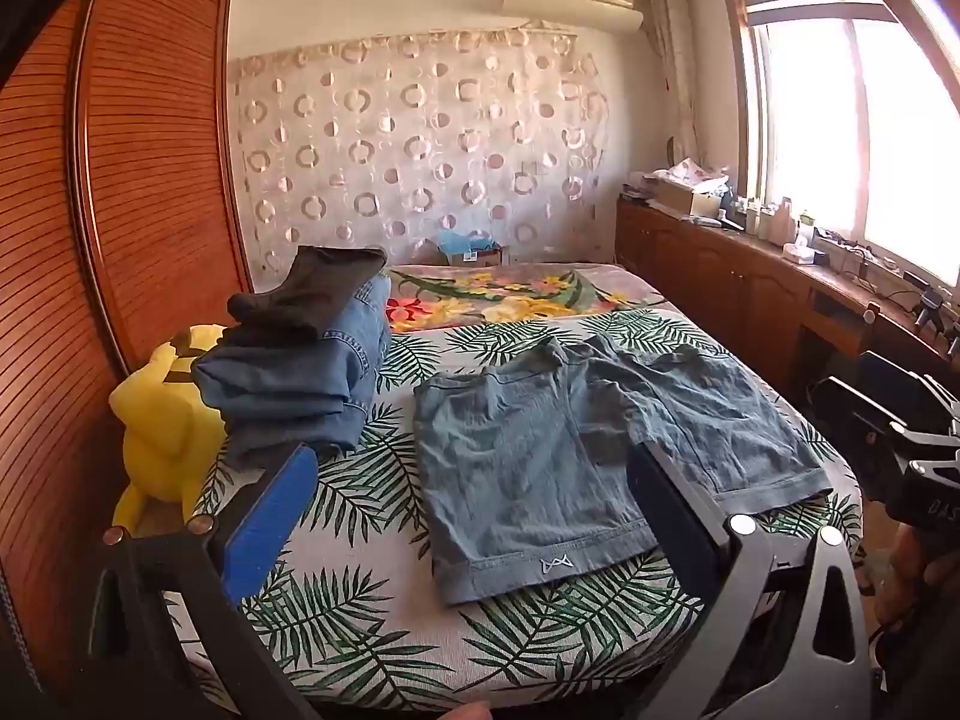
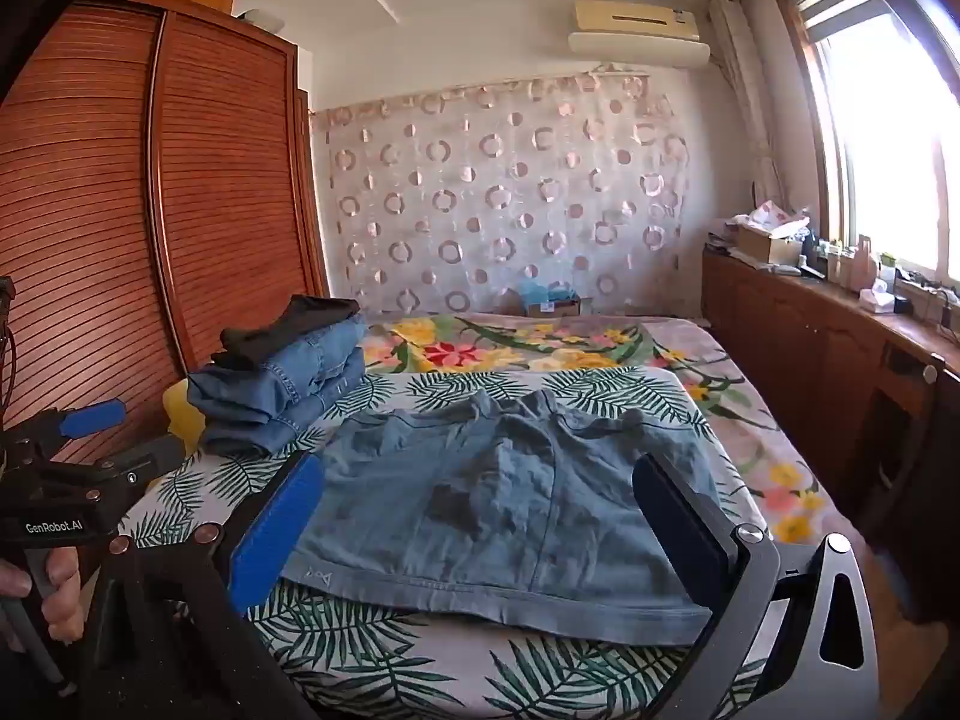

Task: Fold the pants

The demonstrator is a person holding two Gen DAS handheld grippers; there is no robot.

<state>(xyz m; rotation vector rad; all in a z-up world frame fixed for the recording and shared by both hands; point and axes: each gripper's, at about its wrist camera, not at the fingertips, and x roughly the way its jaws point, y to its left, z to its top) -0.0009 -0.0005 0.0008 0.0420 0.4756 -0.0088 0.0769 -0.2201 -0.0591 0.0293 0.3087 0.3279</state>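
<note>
Blue-grey denim shorts (image 1: 540,468) lie spread flat on the leaf-print sheet (image 1: 360,630), hems toward me, waistband far. My left gripper (image 1: 474,453) hovers open at the near edge of the bed, its pads apart over the left leg and touching nothing. In the right wrist view the same shorts (image 2: 510,498) lie ahead, and my right gripper (image 2: 480,467) is open above their hem with nothing held. The right gripper (image 1: 888,420) shows at the right edge of the left wrist view. At the left of the right wrist view is the left gripper (image 2: 120,438), held by a hand (image 2: 54,594).
A stack of folded jeans with a dark garment on top (image 1: 294,384) sits at the left of the bed, beside a yellow plush toy (image 1: 162,426). A wooden wardrobe (image 1: 120,180) stands left. A low cabinet with clutter (image 1: 750,276) runs under the window on the right. A floral blanket (image 2: 540,348) covers the far bed.
</note>
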